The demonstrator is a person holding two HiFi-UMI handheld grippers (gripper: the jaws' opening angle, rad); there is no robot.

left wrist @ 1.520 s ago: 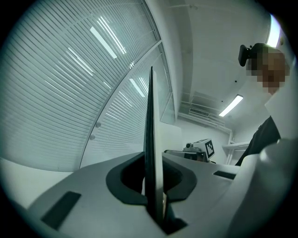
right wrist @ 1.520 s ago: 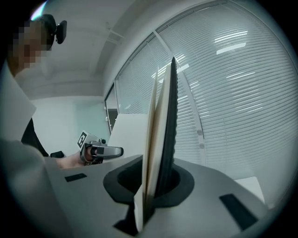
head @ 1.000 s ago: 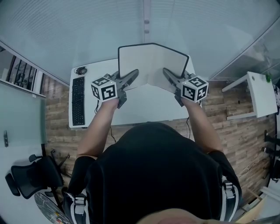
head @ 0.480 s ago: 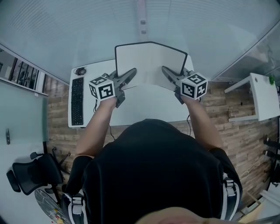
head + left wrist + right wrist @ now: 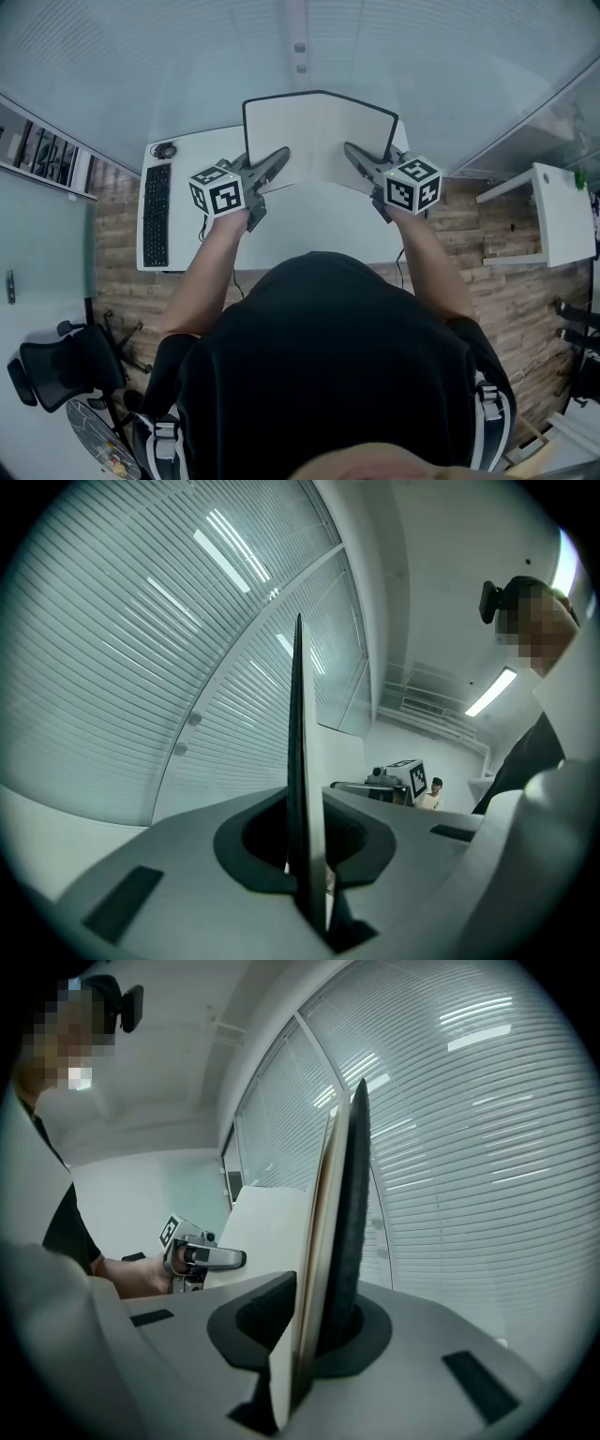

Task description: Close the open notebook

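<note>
The notebook (image 5: 319, 131) stands open at the far side of the bench (image 5: 309, 234), spine upright between the left tongs (image 5: 280, 156), pinching its left half, and the right tongs (image 5: 350, 149), pinching its right.

In the head view the person's dark torso (image 5: 328, 375) hides the near edge of the white desk (image 5: 309, 230) and is itself cut by the bottom edge. A small dark object (image 5: 166, 149) beside the keyboard (image 5: 156, 214) is too small to tell. The office chair (image 5: 56, 370) runs off the left edge. In the 2 gripper views the notebook (image 5: 298, 742) (image 5: 342, 1213) shows edge-on only. Its gripped edges are sunk in the left gripper (image 5: 305, 855) and the right gripper (image 5: 309, 1335), and its writing cannot be seen.
</note>
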